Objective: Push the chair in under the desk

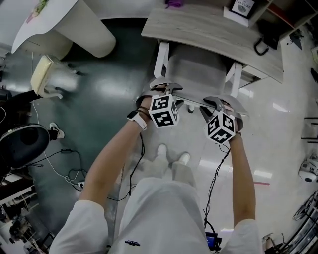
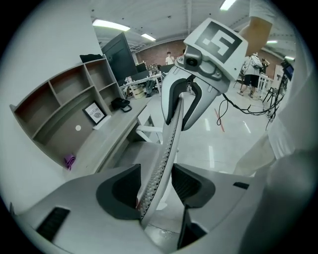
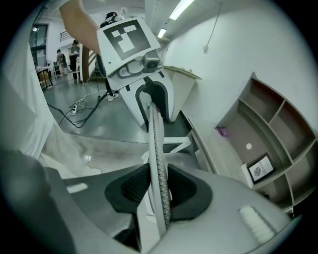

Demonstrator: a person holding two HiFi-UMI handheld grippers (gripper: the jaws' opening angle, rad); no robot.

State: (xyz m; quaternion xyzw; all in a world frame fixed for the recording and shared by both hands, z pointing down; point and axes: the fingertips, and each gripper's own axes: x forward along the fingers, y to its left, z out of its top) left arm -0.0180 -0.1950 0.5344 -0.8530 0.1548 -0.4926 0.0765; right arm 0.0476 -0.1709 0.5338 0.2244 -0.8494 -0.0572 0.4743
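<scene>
The chair has a white frame and a grey seat (image 1: 198, 74); the seat's front lies below the edge of the light wooden desk (image 1: 208, 30). Its thin perforated backrest (image 1: 196, 102) runs edge-on between both grippers. My left gripper (image 1: 166, 88) straddles the backrest's left end. In the left gripper view the backrest (image 2: 171, 129) lies against one pad of the left gripper (image 2: 158, 186), and a gap shows at the other pad (image 2: 191, 183). My right gripper (image 1: 221, 103) holds the right end. There both pads of the right gripper (image 3: 160, 191) press on the backrest (image 3: 156, 144).
A framed card (image 1: 242, 7) and a black object (image 1: 263, 42) sit on the desk, below a wall shelf (image 2: 64, 99). A white curved table (image 1: 74, 25), a black chair (image 1: 25, 144) and floor cables (image 1: 74, 173) lie to the left. The person's feet (image 1: 171, 158) stand behind the chair.
</scene>
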